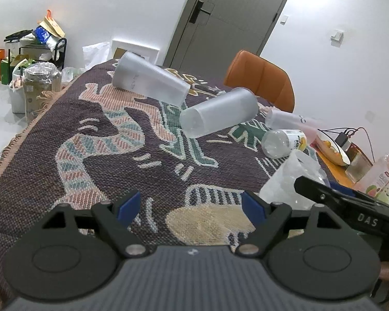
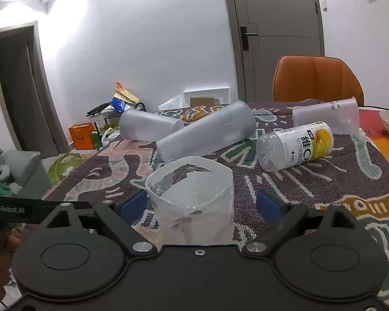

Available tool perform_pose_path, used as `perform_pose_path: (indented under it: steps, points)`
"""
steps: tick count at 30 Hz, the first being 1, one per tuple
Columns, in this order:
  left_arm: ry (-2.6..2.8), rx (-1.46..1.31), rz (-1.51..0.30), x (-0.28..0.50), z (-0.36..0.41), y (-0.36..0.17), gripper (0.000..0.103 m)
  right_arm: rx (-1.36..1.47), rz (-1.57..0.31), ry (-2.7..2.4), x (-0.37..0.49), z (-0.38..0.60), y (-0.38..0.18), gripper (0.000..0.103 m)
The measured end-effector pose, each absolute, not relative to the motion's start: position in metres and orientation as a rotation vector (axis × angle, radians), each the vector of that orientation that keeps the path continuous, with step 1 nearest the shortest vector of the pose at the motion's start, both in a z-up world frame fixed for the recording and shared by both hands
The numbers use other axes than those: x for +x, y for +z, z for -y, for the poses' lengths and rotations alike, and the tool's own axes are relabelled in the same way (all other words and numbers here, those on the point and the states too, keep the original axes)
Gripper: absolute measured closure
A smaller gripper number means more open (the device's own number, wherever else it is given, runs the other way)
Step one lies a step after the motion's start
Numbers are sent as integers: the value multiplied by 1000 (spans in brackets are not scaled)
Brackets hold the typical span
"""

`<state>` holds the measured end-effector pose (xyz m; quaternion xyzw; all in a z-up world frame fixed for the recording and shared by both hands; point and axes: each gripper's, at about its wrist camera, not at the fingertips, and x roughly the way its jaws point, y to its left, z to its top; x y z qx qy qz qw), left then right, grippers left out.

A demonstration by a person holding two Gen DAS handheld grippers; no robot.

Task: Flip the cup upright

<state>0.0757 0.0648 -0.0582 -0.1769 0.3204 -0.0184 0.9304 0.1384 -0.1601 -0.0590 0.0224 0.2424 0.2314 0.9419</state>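
Observation:
A crumpled clear plastic cup [image 2: 192, 197] stands upright, mouth up, on the patterned cloth between the fingers of my right gripper [image 2: 201, 203]. The jaws are open with a small gap on each side of the cup. The same cup [image 1: 293, 178] shows at the right of the left wrist view, with the right gripper's black body beside it. My left gripper [image 1: 192, 207] is open and empty, low over the cloth. Two frosted cups [image 2: 207, 132] [image 2: 147, 128] lie on their sides further back, and a third [image 2: 326, 118] lies at the right.
A clear labelled bottle [image 2: 295, 145] lies on its side right of the cups. An orange chair [image 2: 316, 80] stands behind the table. A bowl of fruit [image 1: 334, 150], a bottle [image 1: 383, 176] and cables sit at the table's right edge. Bags and a rack [image 1: 36, 51] stand on the floor.

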Motion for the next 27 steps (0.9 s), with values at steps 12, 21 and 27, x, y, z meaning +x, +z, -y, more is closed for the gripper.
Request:
perform_pose_path:
  steps: [12,21,27]
  points:
    - [-79,-274,-631,62,-24,-45,9,110,-507,423,116,202,-48,0]
    - [-133,-174,-594,54,12,-35,8,101,-523,372,105,236,-48,0]
    - [-141,-127,-565,38,31,-31,7,86,-527,370,89,254,-47,0]
